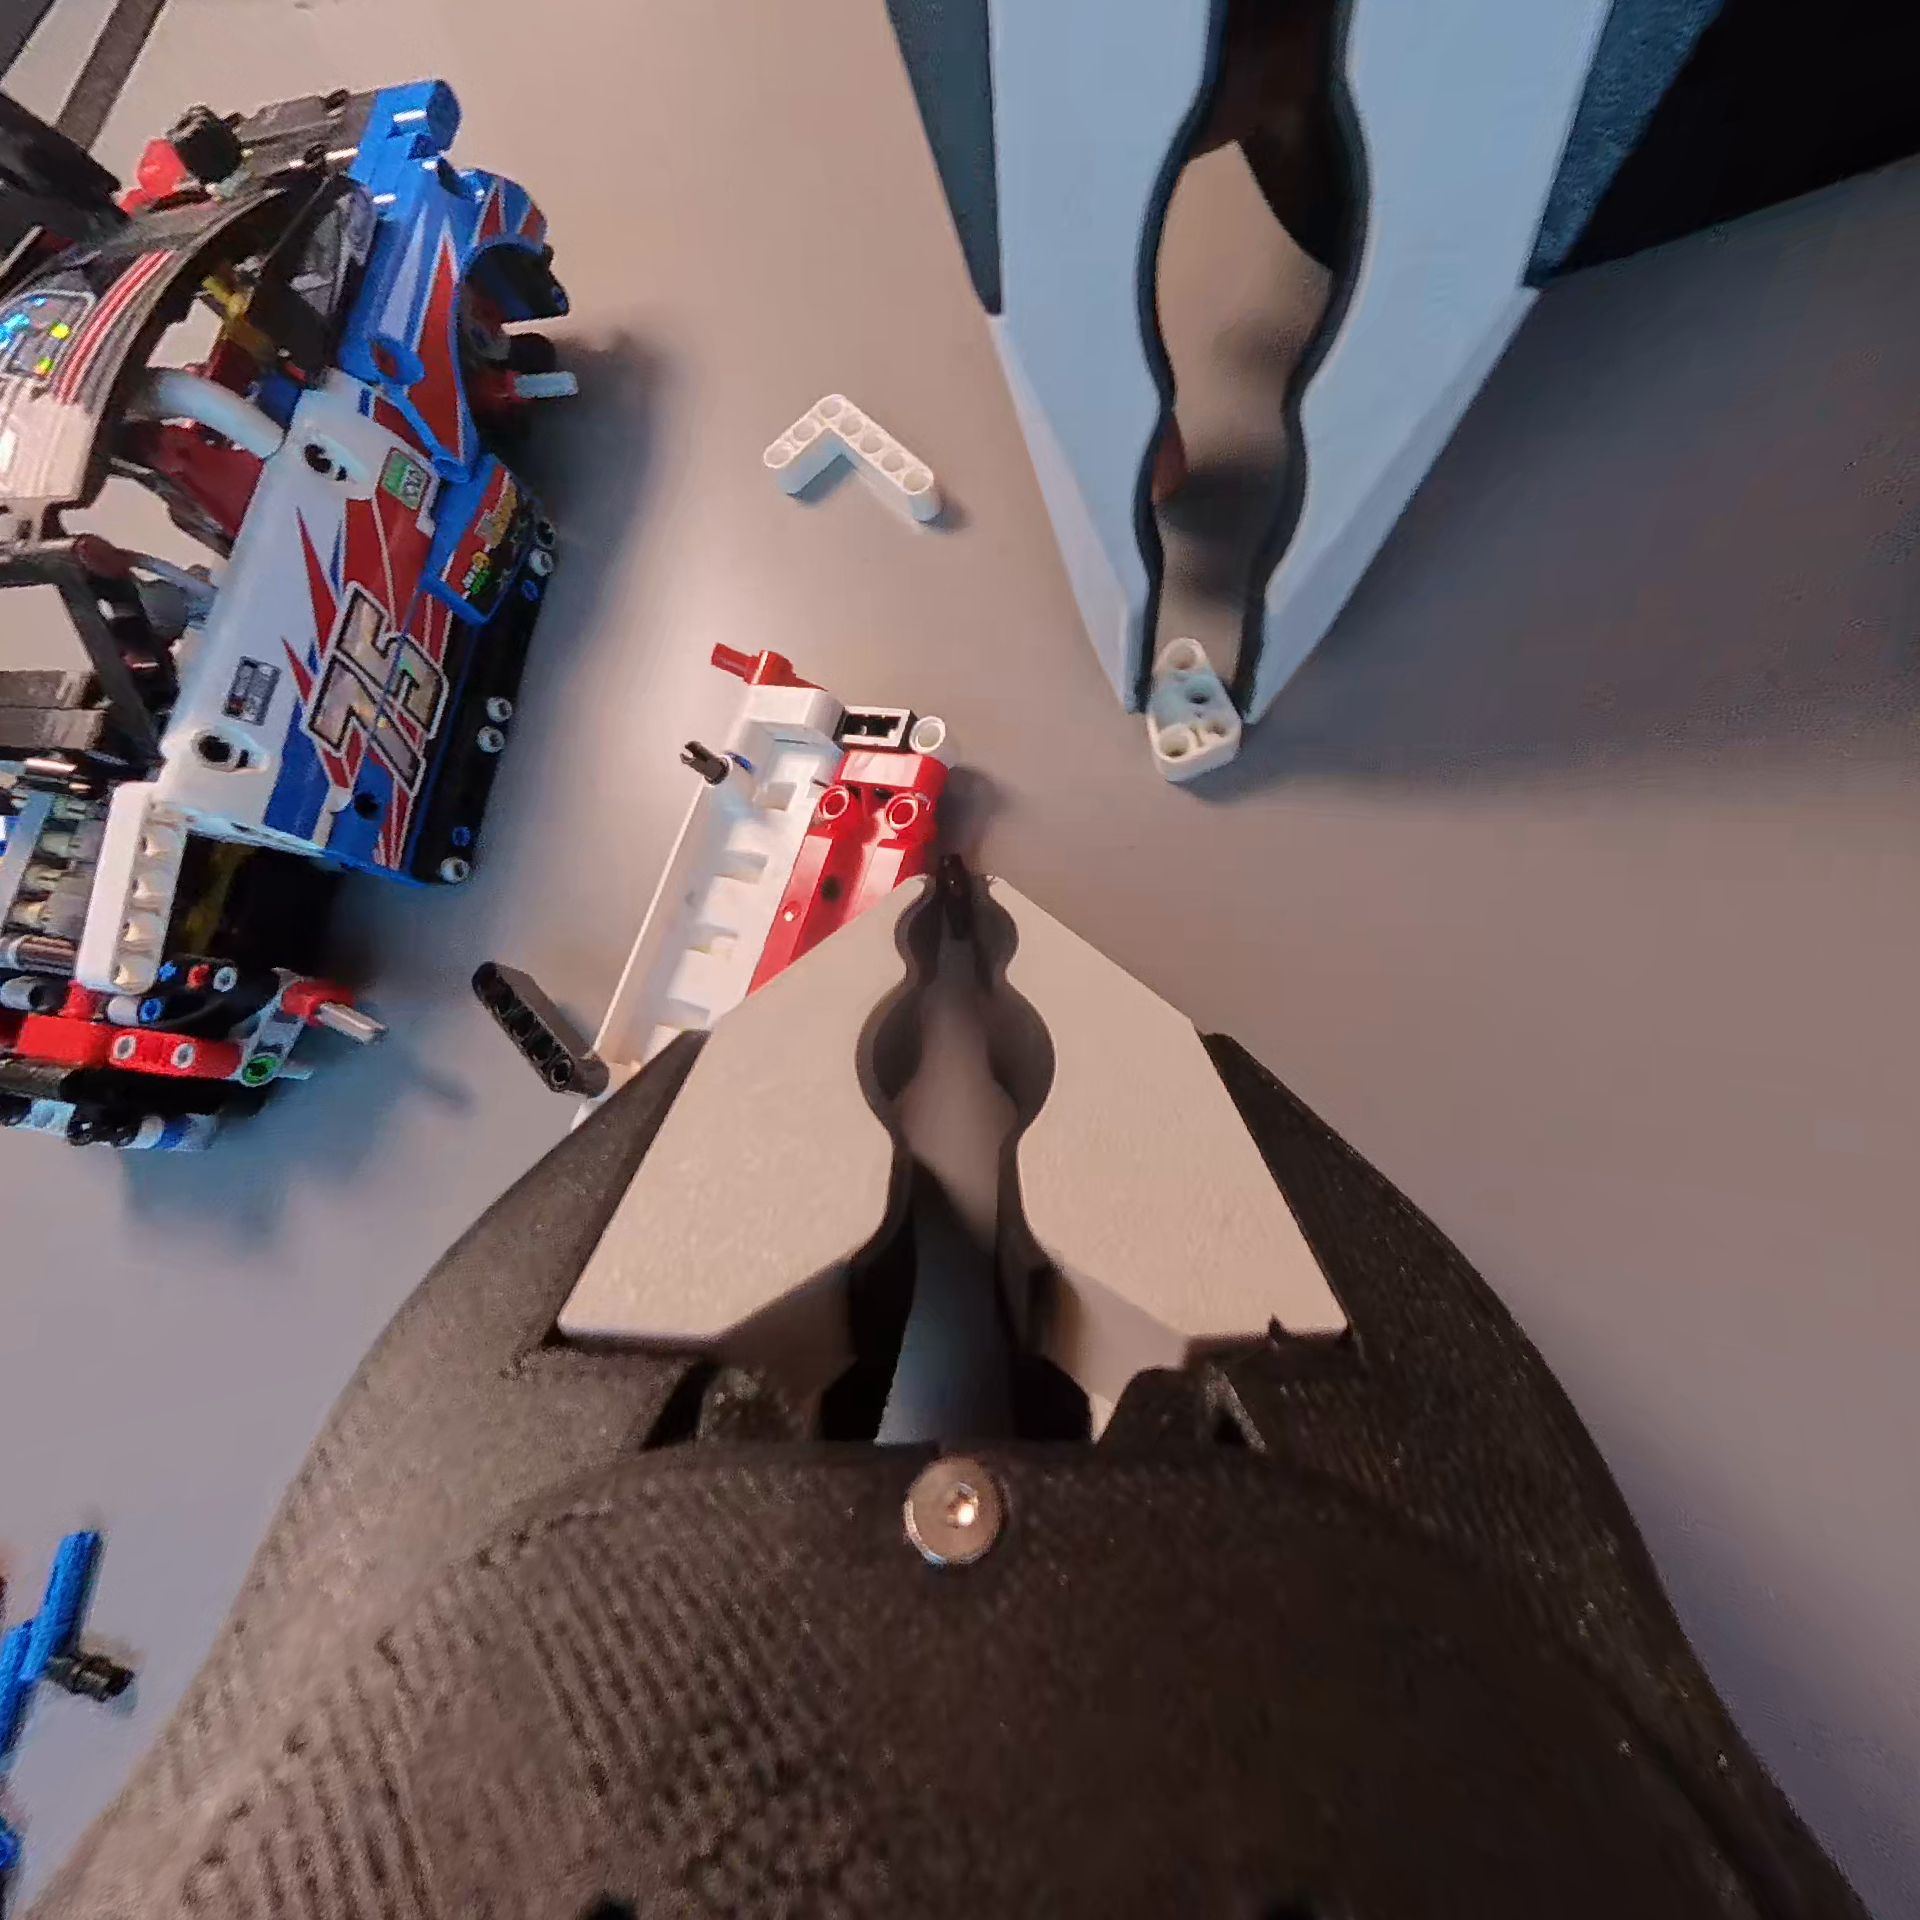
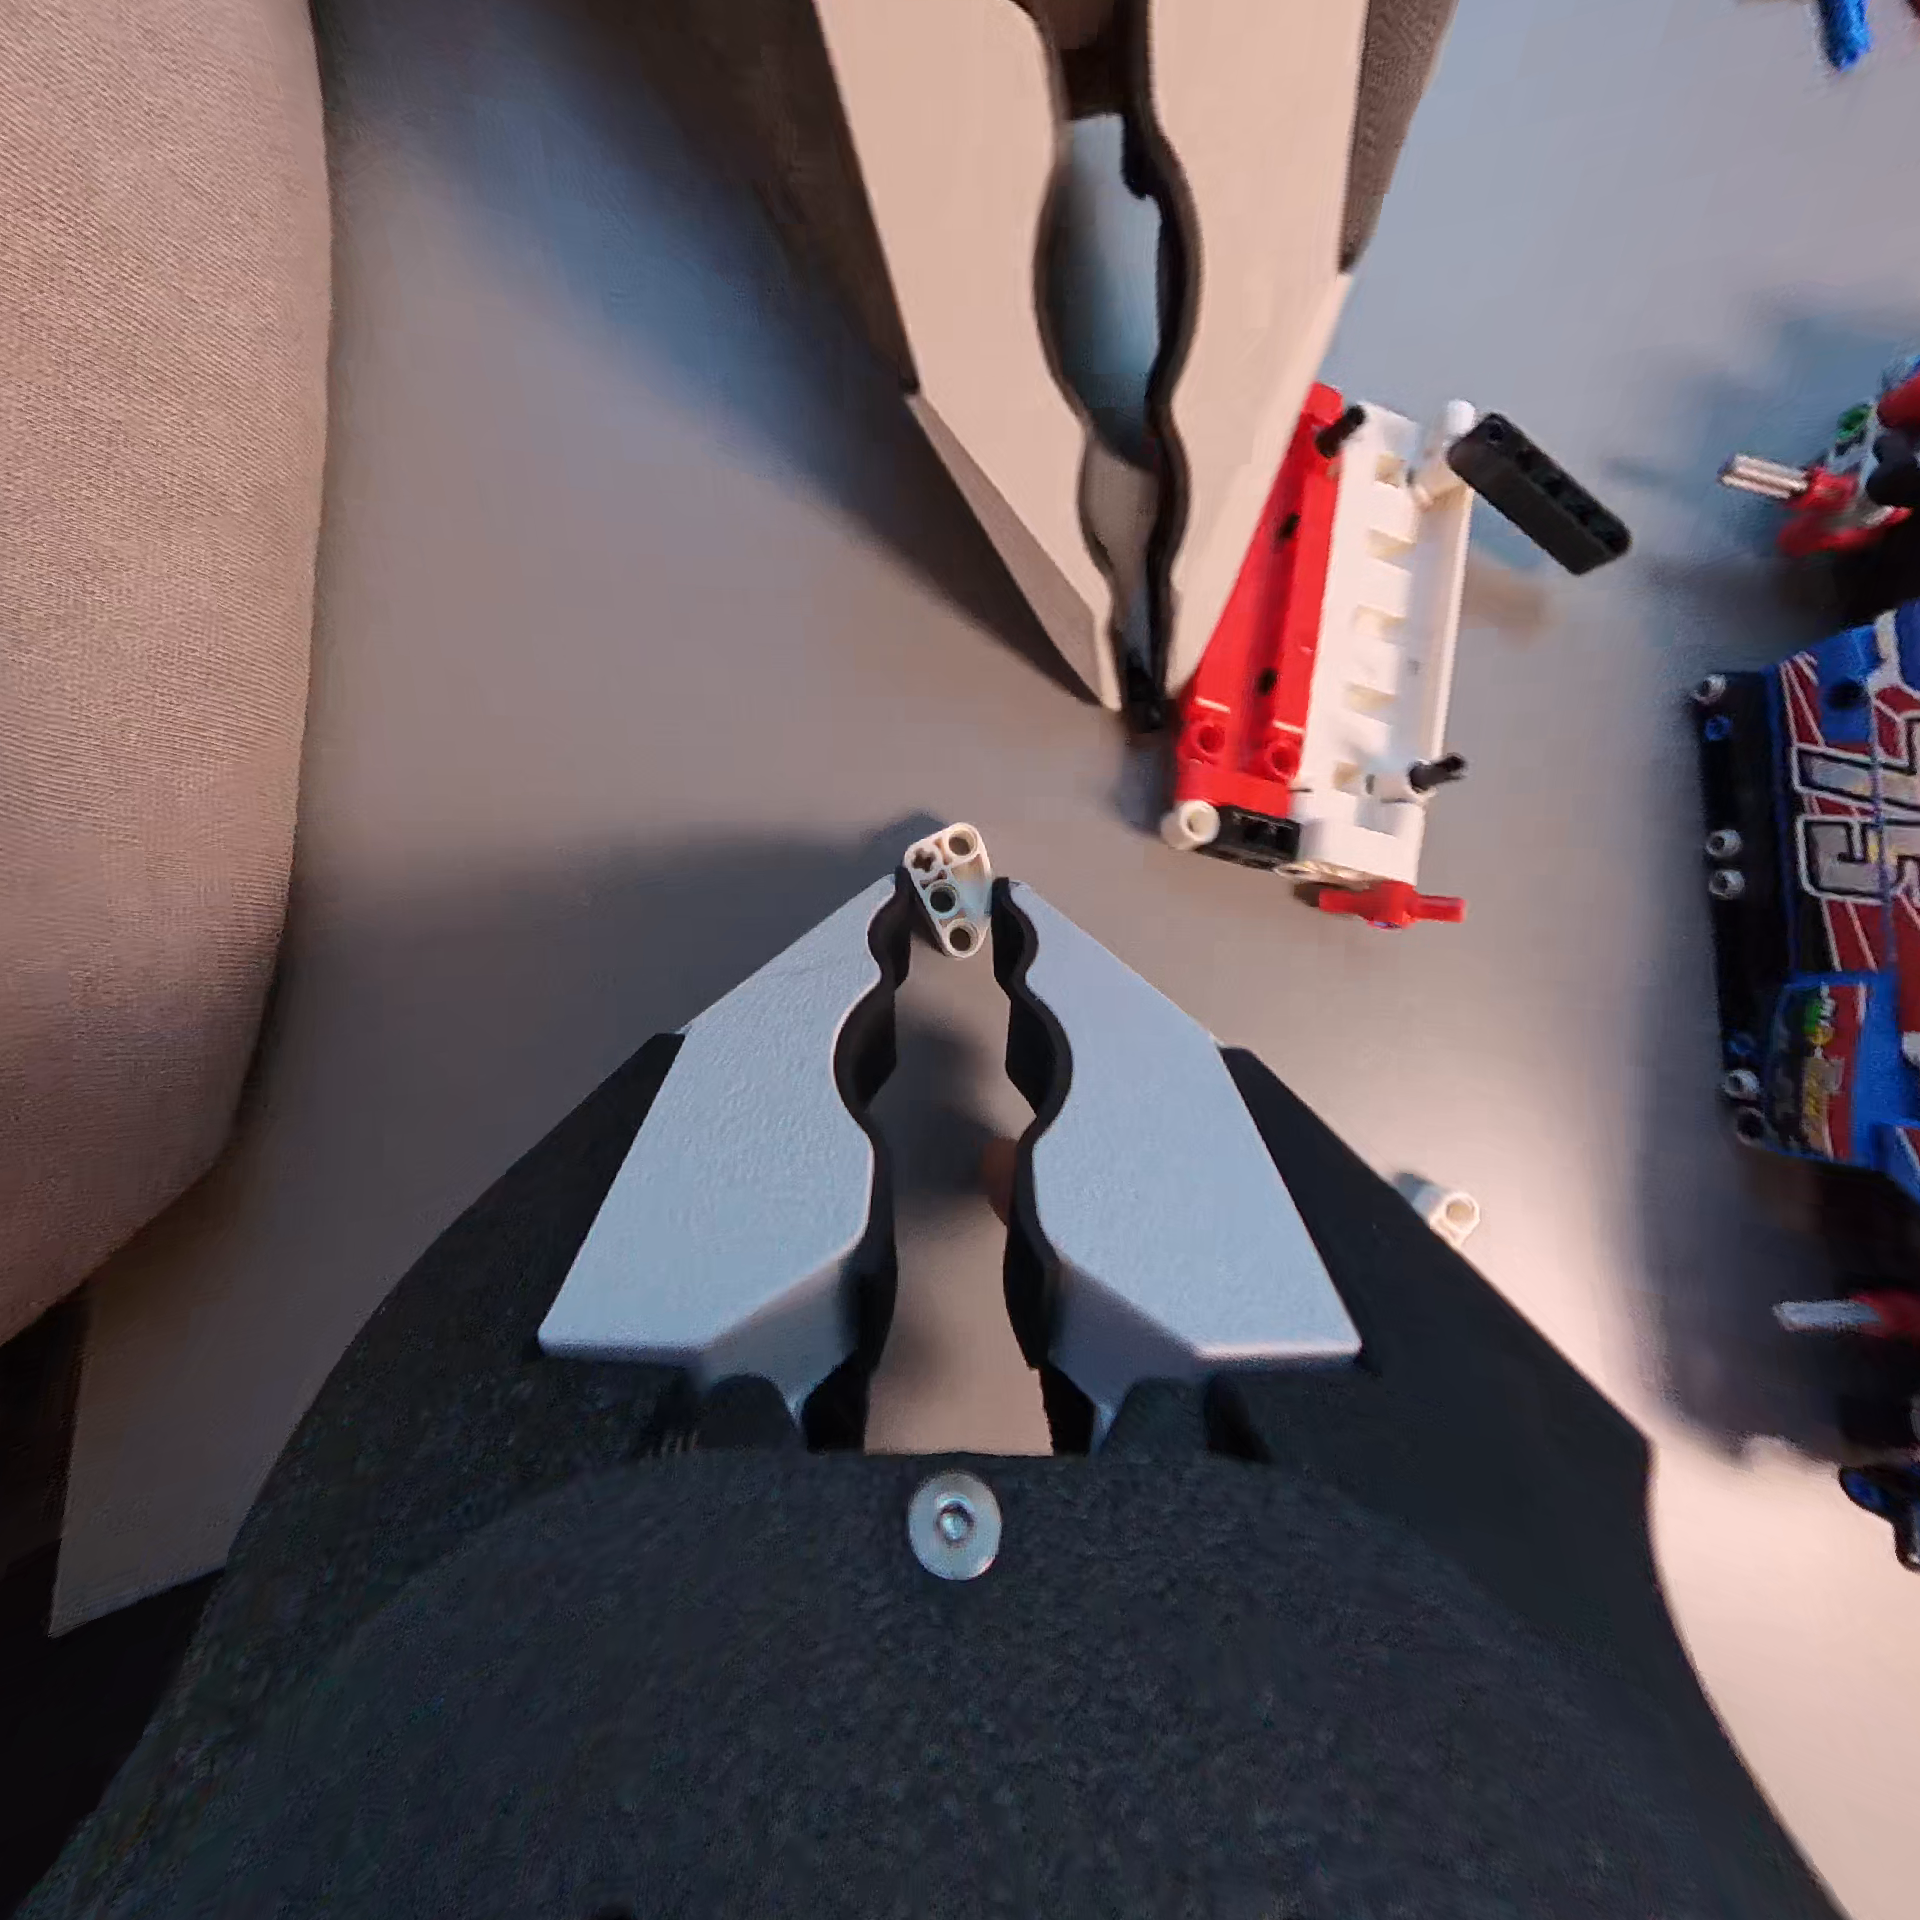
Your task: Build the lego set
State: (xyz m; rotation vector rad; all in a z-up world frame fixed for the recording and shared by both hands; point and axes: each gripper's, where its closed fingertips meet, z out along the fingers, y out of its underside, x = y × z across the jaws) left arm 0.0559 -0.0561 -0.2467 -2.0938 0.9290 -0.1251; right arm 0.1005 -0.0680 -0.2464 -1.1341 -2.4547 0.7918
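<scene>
My left gripper [image 1: 958, 891] is shut on a small black pin [image 1: 953, 906], its tips just right of the red and white sub-assembly [image 1: 790, 842] lying on the grey table. In the right wrist view the left gripper [image 2: 1141, 675] comes in from the top, with the pin [image 2: 1143, 694] touching or nearly touching the sub-assembly's [image 2: 1340, 665] red corner. My right gripper [image 2: 948, 906] is shut on a small white triangular connector [image 2: 948, 883], held apart from the sub-assembly. It also shows in the left wrist view [image 1: 1195, 698], holding the connector [image 1: 1195, 717].
The blue, red and white car model [image 1: 270, 623] stands at the left. A white L-shaped beam [image 1: 852, 457] and a black beam [image 1: 535, 1029] lie loose near the sub-assembly. Blue parts [image 1: 52, 1642] lie at bottom left. A beige cushion [image 2: 135, 623] borders the table. The grippers' ends are close to 5 cm from one another.
</scene>
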